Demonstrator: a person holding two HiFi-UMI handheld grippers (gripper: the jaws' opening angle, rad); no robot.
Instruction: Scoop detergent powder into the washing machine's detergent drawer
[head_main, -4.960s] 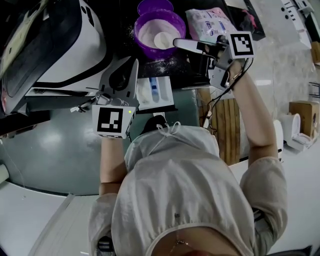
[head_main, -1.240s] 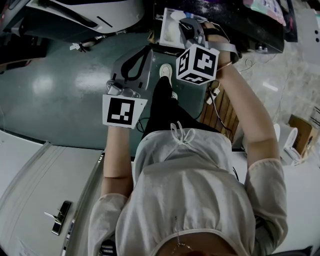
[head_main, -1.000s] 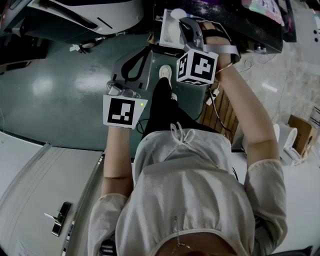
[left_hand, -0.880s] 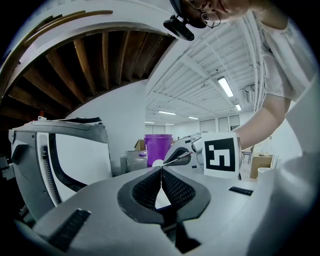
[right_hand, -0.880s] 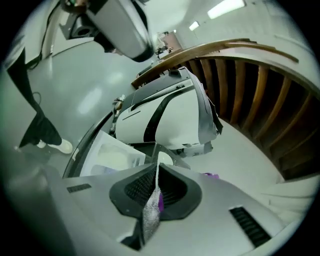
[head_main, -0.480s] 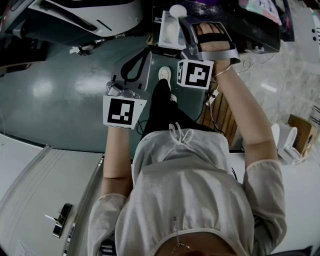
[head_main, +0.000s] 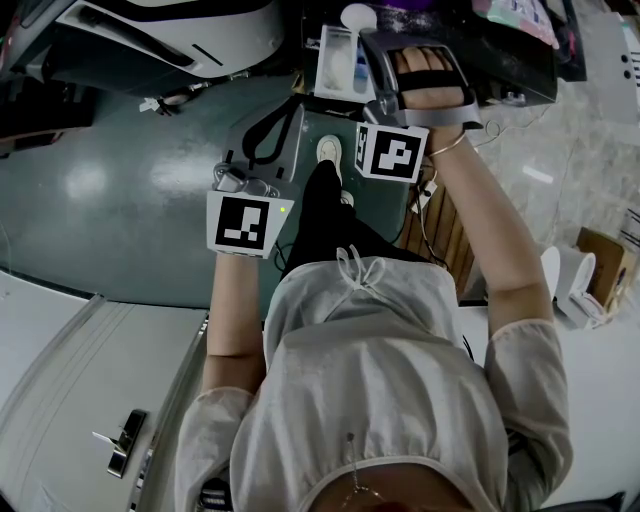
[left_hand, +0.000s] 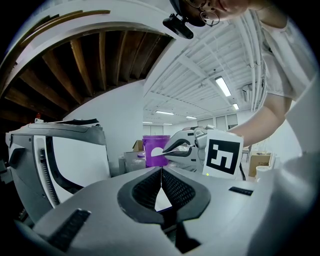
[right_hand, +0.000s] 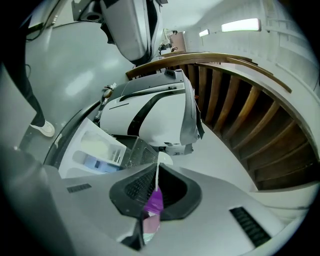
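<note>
Moved since a second ago: right gripper (head_main: 372, 45) (right_hand: 157, 172), turned back from its tilt over the detergent drawer (head_main: 328, 62), marker cube now squarer to the head camera.

Hard to make out:
- Scoop (head_main: 357, 16) (right_hand: 163, 160): handle is clamped edge-on between the right gripper's closed jaws. The white bowl is seen just past the drawer's far corner in the head view. Whether any powder is left in it cannot be told.
- Detergent drawer: pulled out of the washing machine (head_main: 170, 25) (right_hand: 150, 112); white and blue compartments are seen. Its right side is partly covered by the right gripper in the head view. Powder cannot be told from the white plastic.
- Purple tub (left_hand: 152, 145): seen in full only in the left gripper view, behind the right gripper (left_hand: 184, 148).
- The hand (head_main: 432, 80) on the right gripper is crossed by a strap.

Also listed:
- Left gripper (head_main: 283, 118) (left_hand: 161, 172): jaws are brought together at the tips, with nothing between them. It is held over the grey-green floor (head_main: 120, 180), apart from the drawer and near the right gripper's cube.
- White shoe (head_main: 329, 148): on the floor between the two grippers.
- Wooden slats (right_hand: 225, 100): arched above the machine in both gripper views.
- Much of the lower head view is blocked by the person's pale top (head_main: 380, 380).
</note>
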